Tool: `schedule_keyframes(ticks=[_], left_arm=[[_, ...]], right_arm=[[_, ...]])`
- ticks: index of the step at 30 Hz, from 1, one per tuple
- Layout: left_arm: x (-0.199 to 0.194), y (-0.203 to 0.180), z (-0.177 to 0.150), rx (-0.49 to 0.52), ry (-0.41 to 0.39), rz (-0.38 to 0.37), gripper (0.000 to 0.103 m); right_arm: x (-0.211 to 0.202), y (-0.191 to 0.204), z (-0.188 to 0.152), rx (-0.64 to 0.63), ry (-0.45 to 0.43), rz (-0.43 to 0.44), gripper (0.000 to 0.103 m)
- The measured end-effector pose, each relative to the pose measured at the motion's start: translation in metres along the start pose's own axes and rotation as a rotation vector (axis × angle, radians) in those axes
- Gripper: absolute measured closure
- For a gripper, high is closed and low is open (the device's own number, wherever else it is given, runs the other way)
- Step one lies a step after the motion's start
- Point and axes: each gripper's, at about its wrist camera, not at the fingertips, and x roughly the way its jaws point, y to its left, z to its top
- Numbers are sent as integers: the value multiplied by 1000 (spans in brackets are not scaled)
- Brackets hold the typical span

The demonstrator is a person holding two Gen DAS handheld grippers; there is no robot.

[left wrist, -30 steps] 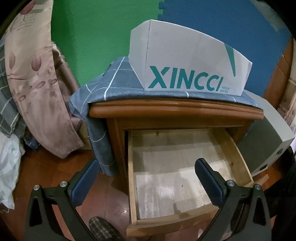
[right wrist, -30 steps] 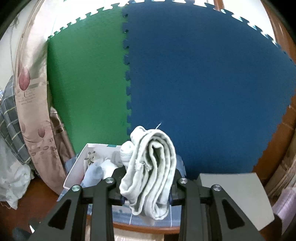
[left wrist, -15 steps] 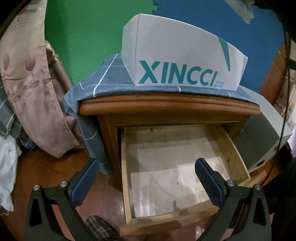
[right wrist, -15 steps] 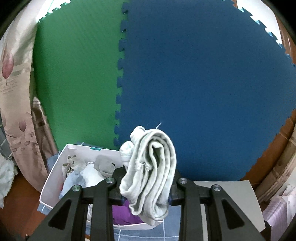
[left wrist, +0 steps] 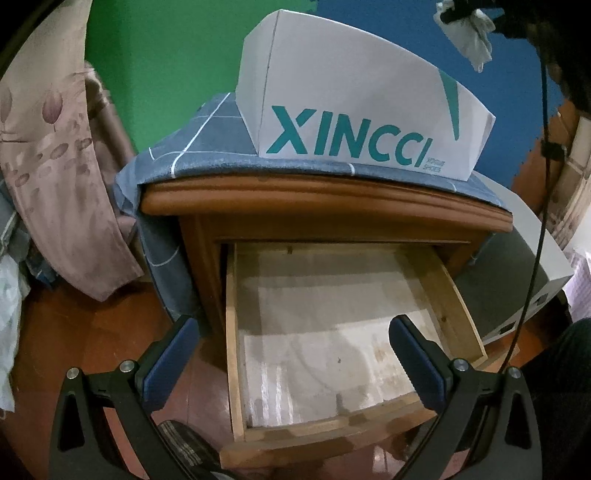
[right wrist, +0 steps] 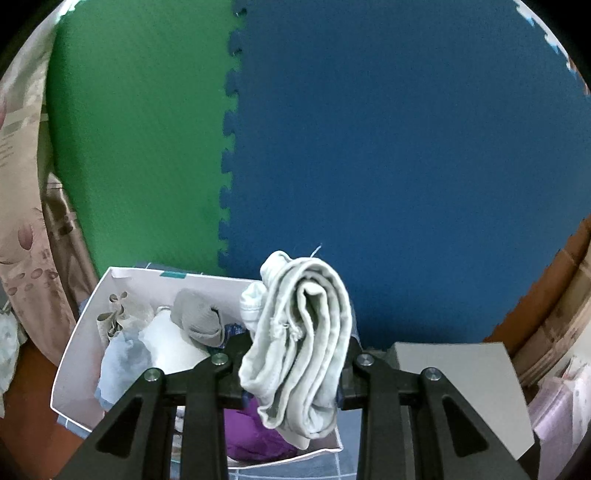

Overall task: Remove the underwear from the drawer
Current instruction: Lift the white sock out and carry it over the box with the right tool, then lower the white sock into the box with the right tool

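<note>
Right wrist view: right gripper [right wrist: 295, 373] clamped tight on a folded pale grey underwear [right wrist: 301, 350], held up above the white box [right wrist: 74, 369] of clothes on the nightstand. Left wrist view: left gripper [left wrist: 293, 354] spread wide, gripping nothing, poised over the pulled-out drawer [left wrist: 231, 332]. Underwear [left wrist: 471, 35] also glimpsed top right, above the box [left wrist: 332, 92].

Black hand-held gripper [left wrist: 293, 354], blue pads [left wrist: 171, 363], silver screws

The white cardboard box [left wrist: 354, 110] on the cloth-covered nightstand [left wrist: 325, 206] bears "XINCCI" in large teal letters on its front wall, with small, barely legible print beside it.
</note>
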Motion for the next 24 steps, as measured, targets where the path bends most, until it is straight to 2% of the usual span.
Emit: schedule_keyframes(ticks=[10, 17, 24], left_arm=[[-1, 6, 3, -52, -4, -1, 1], [-6, 11, 8, -73, -42, 43, 1], [-5, 17, 11, -104, -38, 39, 1]], right_arm=[[32, 11, -10, -7, 46, -1, 73], [44, 22, -11, -19, 58, 5, 73], [56, 32, -11, -34, 70, 18, 73]])
